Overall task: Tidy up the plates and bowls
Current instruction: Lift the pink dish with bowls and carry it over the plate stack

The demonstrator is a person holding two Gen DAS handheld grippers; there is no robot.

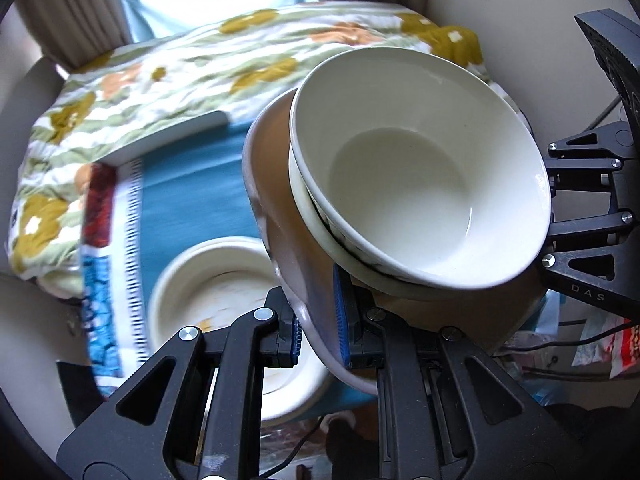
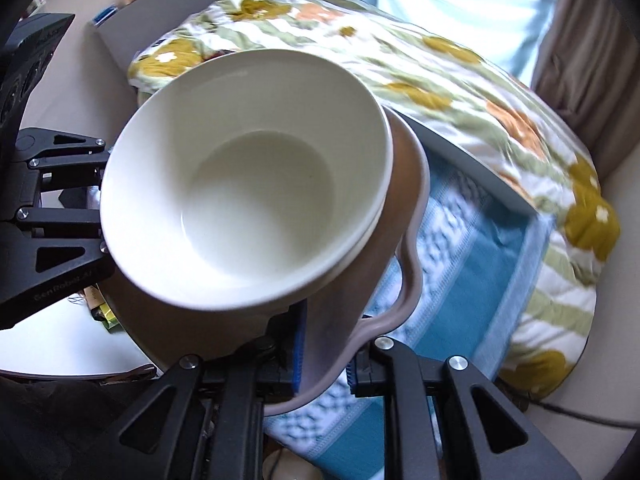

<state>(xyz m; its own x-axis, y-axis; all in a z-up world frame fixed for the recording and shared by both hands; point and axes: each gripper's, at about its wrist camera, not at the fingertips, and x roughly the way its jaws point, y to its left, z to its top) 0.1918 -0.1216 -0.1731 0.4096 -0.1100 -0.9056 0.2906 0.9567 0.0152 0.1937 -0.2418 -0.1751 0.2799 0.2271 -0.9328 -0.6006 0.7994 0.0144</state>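
Stoneware, by its look: the largest piece is a brown wavy-rimmed plate [image 1: 280, 208], glazed, stiff and probably heavy, with a pale lip that rises and dips. It hangs tilted in the air between the two grippers, its rim running straight through both sets of jaws. The left gripper [image 1: 320, 340] has its jaws nearly closed, the blue ribbed pads pinching the near edge of the rim; the right gripper [image 2: 324, 360] is clamped just as tightly on the opposite edge. I judge a rim pinch from two sides the only sound hold, since the glaze looks slick and the load sits off-centre.

Stacked on the plate, just beyond the jaws in both views, are two nested white bowls [image 1: 420, 176], smooth, glossy and deep, the upper one seated in the lower with a dark mark showing at the seam. They lean with the plate and rest loose, so a steeper tilt could send them sliding; all three pieces would likely chip or shatter if dropped.

Below the left jaws, on a blue woven towel [image 1: 188, 208] spread over the bench, lies a cream shallow dish [image 1: 192, 280], matte-looking and faintly stained. Past the towel lies a floral quilted cover [image 2: 460, 80], soft and puckered.
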